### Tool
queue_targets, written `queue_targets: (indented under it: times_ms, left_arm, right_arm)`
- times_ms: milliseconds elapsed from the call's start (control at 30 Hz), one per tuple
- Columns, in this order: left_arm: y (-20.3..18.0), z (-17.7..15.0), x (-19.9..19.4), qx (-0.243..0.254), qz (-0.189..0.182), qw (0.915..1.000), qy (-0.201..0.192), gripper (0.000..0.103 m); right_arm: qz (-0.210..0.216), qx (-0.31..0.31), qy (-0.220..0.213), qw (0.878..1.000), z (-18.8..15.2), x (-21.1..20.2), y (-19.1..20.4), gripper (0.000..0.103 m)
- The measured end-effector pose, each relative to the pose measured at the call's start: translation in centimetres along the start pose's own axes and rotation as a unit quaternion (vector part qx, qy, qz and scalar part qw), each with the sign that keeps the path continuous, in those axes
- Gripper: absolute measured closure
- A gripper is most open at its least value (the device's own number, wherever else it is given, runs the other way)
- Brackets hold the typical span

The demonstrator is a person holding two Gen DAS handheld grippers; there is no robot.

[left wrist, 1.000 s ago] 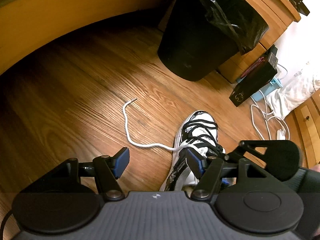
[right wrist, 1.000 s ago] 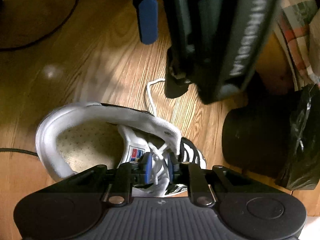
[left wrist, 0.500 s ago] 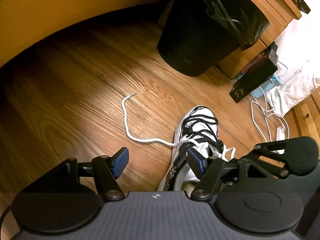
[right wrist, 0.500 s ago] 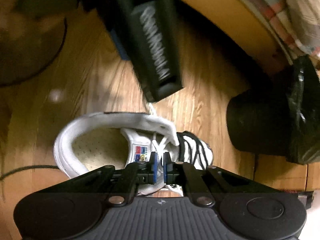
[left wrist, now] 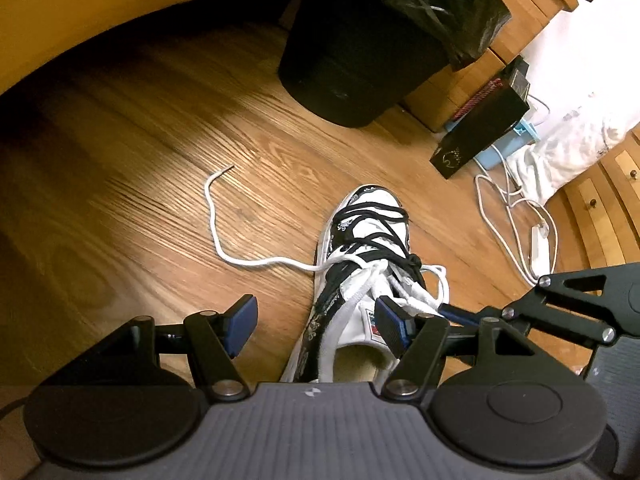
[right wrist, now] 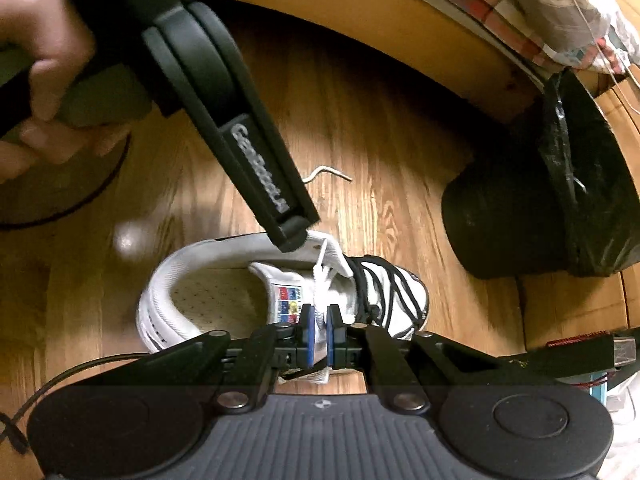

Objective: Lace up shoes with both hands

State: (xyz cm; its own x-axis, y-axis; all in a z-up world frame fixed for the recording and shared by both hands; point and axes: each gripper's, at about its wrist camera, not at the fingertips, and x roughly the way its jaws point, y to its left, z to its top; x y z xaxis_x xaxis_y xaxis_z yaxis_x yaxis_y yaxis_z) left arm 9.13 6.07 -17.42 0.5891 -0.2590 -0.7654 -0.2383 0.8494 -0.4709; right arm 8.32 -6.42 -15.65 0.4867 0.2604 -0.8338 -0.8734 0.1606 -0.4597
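A white shoe (left wrist: pixel 372 220) with black lacing over its toe lies on the wooden floor. Its white lace (left wrist: pixel 218 236) trails left across the boards. In the right wrist view my right gripper (right wrist: pixel 319 330) is shut on a strand of the white lace (right wrist: pixel 320 280), just above the shoe's tongue (right wrist: pixel 288 292). My left gripper (left wrist: pixel 316 322) stands open over the shoe's collar, its pads touching nothing. The right gripper (left wrist: pixel 446 312) reaches in from the right beside the knot of white lace. A hand (right wrist: pixel 36 80) holds the left tool's black housing (right wrist: pixel 256 168).
A black bin (left wrist: pixel 360 52) with a bag stands beyond the shoe, next to wooden furniture (left wrist: pixel 516 8). A black box (left wrist: pixel 480 128) and a white cable with a power strip (left wrist: pixel 536 240) lie at the right. A wooden bed frame (right wrist: pixel 420 40) curves behind. A thin black cable (right wrist: pixel 80 368) crosses the floor.
My right gripper's jaws have come together on the white lace by the tongue, and the gripper has risen and rolled. The left gripper has stayed open, hardly moving.
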Motion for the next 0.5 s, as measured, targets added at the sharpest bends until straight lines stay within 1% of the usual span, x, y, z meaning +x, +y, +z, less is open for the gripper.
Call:
queue_targets:
  times_ms: [67, 133, 267, 367, 500]
  left_arm:
    - [-0.04, -0.07, 0.31, 0.003, -0.008, 1.0, 0.003, 0.04]
    - [-0.12, -0.12, 0.52, 0.003, -0.021, 0.9998, 0.006, 0.05]
    - [-0.55, -0.25, 0.76, 0.018, -0.028, 0.9994, 0.007, 0.057]
    - [-0.36, -0.27, 0.87, 0.012, -0.032, 0.9994, 0.008, 0.065]
    - [0.18, -0.24, 1.02, -0.003, -0.037, 0.9993, 0.005, 0.071]
  right_arm:
    - [0.002, 0.003, 0.001, 1.0, -0.02, -0.19, 0.13, 0.097]
    - [0.0, 0.004, 0.004, 1.0, -0.21, 0.39, 0.21, 0.097]
    - [0.002, 0.0, 0.01, 1.0, -0.31, 0.58, 0.36, 0.097]
    - [0.001, 0.005, 0.009, 1.0, -0.22, 0.51, 0.18, 0.097]
    - [-0.004, 0.01, 0.006, 1.0, 0.02, 0.31, 0.02, 0.097]
